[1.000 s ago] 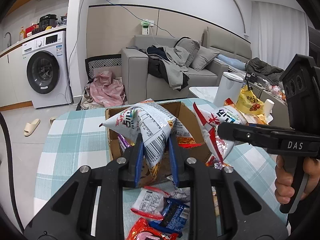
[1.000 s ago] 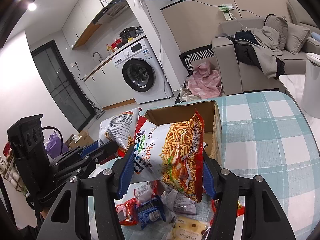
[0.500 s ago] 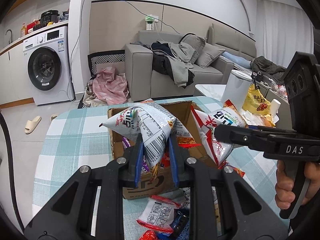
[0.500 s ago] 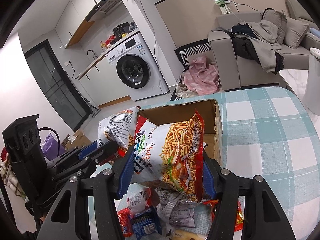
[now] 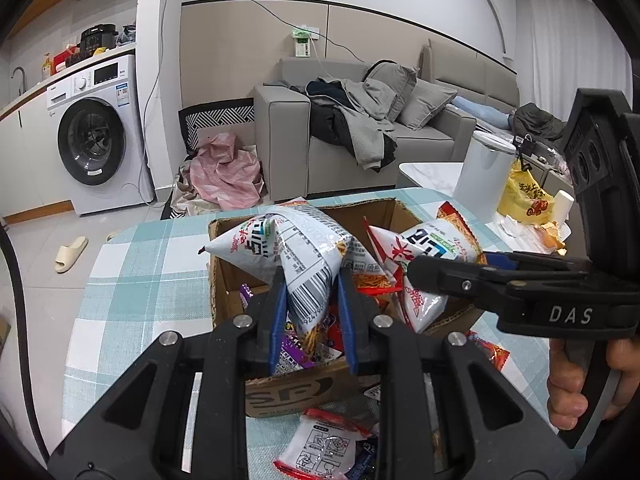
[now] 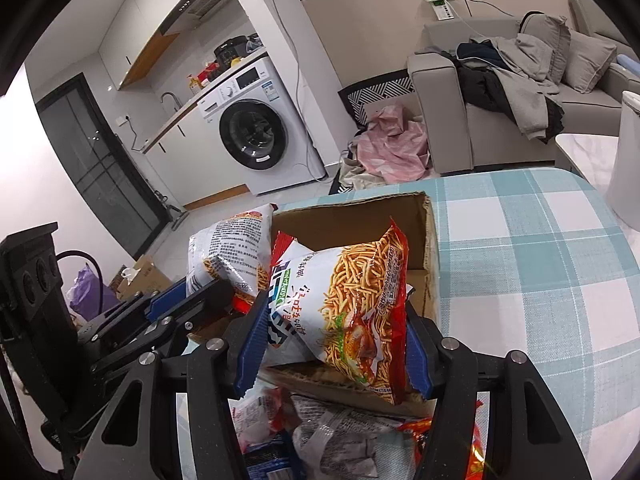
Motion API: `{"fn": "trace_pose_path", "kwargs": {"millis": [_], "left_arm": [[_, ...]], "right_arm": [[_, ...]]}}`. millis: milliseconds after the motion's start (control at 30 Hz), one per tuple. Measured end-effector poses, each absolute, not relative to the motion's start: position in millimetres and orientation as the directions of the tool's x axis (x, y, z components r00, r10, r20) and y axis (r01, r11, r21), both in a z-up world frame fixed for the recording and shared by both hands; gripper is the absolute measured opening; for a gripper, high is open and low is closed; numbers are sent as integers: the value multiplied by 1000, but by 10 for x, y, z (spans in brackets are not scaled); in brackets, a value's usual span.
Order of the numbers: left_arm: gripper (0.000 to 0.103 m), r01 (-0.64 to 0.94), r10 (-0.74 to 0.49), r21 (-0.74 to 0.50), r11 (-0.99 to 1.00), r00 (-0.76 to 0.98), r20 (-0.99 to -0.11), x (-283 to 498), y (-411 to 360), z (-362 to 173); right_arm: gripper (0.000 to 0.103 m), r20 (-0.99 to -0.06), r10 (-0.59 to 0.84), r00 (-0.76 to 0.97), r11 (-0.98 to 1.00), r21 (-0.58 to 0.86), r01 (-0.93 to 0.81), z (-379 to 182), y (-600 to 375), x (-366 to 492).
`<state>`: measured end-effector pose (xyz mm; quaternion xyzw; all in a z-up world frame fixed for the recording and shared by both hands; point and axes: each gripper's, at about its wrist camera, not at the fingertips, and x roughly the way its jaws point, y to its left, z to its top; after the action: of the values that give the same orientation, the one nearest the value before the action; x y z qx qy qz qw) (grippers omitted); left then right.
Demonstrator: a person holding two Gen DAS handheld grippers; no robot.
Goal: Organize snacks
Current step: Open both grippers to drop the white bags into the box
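Note:
An open cardboard box (image 5: 288, 394) (image 6: 430, 220) stands on the checked table and holds several snack packs. My left gripper (image 5: 311, 312) is shut on a white snack bag (image 5: 296, 248), held over the box opening; the bag also shows in the right wrist view (image 6: 232, 248). My right gripper (image 6: 334, 334) is shut on a noodle-snack bag (image 6: 352, 300), held over the box's near edge; this bag shows in the left wrist view (image 5: 428, 256) beside the left bag. Loose snack packs (image 5: 324, 446) (image 6: 340, 440) lie on the table in front of the box.
The checked tablecloth (image 6: 540, 248) extends right of the box. A white cylindrical bin (image 5: 480, 176) and a yellow bag (image 5: 524, 196) stand beyond the table's right side. A sofa (image 5: 288, 140) and a washing machine (image 5: 92, 136) are in the background.
Both grippers have moved forward with their bags, from in front of the box to over it. The box now looks closer and lower in both views.

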<state>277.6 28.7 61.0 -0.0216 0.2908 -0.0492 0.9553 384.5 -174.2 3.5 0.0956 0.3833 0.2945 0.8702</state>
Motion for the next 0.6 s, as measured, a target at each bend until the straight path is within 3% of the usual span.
{"fn": "trace_pose_path", "kwargs": {"millis": [600], "left_arm": [[21,74,-93,-56,996,794,-601,2983,256,318]], "right_arm": [[61,-635,562,531,824,372,-427,-22,-1725,3906]]}}
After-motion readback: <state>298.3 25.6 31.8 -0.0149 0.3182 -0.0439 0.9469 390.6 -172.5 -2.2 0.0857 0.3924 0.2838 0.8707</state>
